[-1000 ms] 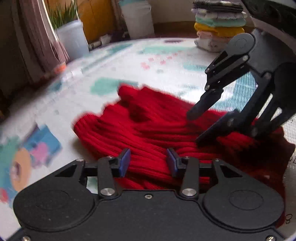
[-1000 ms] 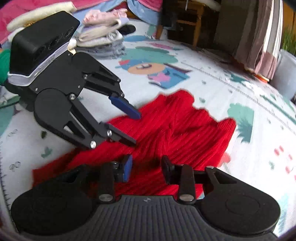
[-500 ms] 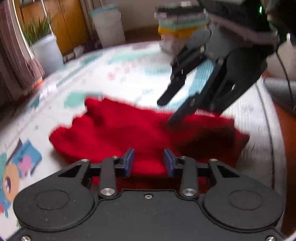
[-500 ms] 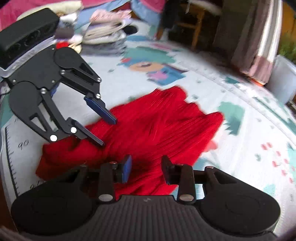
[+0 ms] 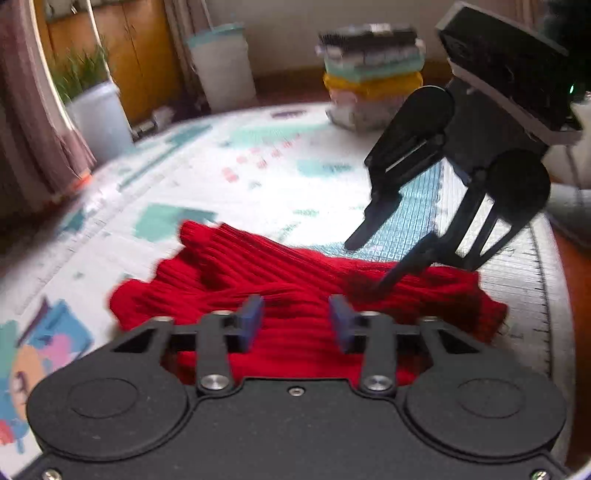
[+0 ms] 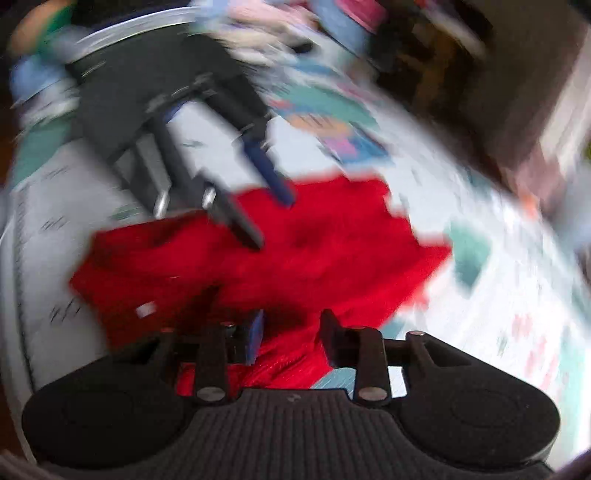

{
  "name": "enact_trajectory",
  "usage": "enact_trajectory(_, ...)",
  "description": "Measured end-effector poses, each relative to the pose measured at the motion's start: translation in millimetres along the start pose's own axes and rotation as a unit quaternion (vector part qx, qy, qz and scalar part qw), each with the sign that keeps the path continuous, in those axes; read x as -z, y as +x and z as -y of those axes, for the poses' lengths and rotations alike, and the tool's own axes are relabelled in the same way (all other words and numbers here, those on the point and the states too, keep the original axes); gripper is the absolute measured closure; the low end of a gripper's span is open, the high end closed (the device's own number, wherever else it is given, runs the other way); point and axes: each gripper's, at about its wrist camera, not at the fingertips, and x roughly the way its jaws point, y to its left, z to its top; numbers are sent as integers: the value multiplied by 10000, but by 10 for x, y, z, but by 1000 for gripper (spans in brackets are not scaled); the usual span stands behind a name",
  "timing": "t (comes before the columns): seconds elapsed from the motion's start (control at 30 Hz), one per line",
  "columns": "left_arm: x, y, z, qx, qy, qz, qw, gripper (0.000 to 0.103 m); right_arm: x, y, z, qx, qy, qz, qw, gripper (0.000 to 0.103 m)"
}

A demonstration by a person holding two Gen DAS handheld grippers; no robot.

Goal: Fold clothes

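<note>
A red ribbed knit garment (image 5: pixel 280 273) lies rumpled on the patterned play mat (image 5: pixel 258 173). My left gripper (image 5: pixel 295 317) hovers over its near edge with its jaws opening; the cloth shows behind the blue pads, not pinched. My right gripper (image 5: pixel 365 266) comes in from the right, also opening, its lower fingertip (image 5: pixel 384 282) touching the garment's far right part and only mat in the gap. In the blurred right wrist view the garment (image 6: pixel 332 243) spreads ahead of my right gripper (image 6: pixel 291 326). There my left gripper (image 6: pixel 269 219) hangs above the cloth, holding nothing.
A stack of folded clothes (image 5: pixel 373 88) stands at the mat's far edge. A white bin (image 5: pixel 221 70), a potted plant (image 5: pixel 96 107) and a curtain (image 5: pixel 33 129) line the far left. Loose clothes (image 6: pixel 280 22) lie blurred beyond the mat in the right wrist view.
Both grippers' jaws have widened. My left gripper has backed off from the garment. The right gripper has rolled and shifted toward the garment's right end, and its view is now blurred.
</note>
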Motion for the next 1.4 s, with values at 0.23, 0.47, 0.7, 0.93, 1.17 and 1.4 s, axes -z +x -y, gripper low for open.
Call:
enact_trajectory(0.23, 411, -485, 690, 205, 2026, -186, 9789, 51, 321, -524, -674, -776, -2687, 292, 9596, 56)
enact_trajectory(0.47, 648, -396, 1198, 556, 3036, -301, 9507, 47, 526, -461, -1005, -667, -2802, -21, 9576, 56)
enact_trajectory(0.7, 628, -352, 1353, 341, 3473, -389, 9363, 44, 393, -385, -749, -900, -2124, -38, 9730, 89)
enact_trajectory(0.93, 685, -374, 1451, 185, 4138, -351, 9095, 40, 270, -486, -353, -1180, -449, 5, 9920, 90)
enact_trajectory(1.17, 850, -443, 1500, -149, 4653, -215, 8848, 35, 214, -512, 1, -1454, 832, 39, 9859, 90)
enact_trajectory(1.4, 1000, -443, 1467, -341, 5247, -37, 8506, 34, 259, -481, 292, -1732, 1554, 19, 9725, 90)
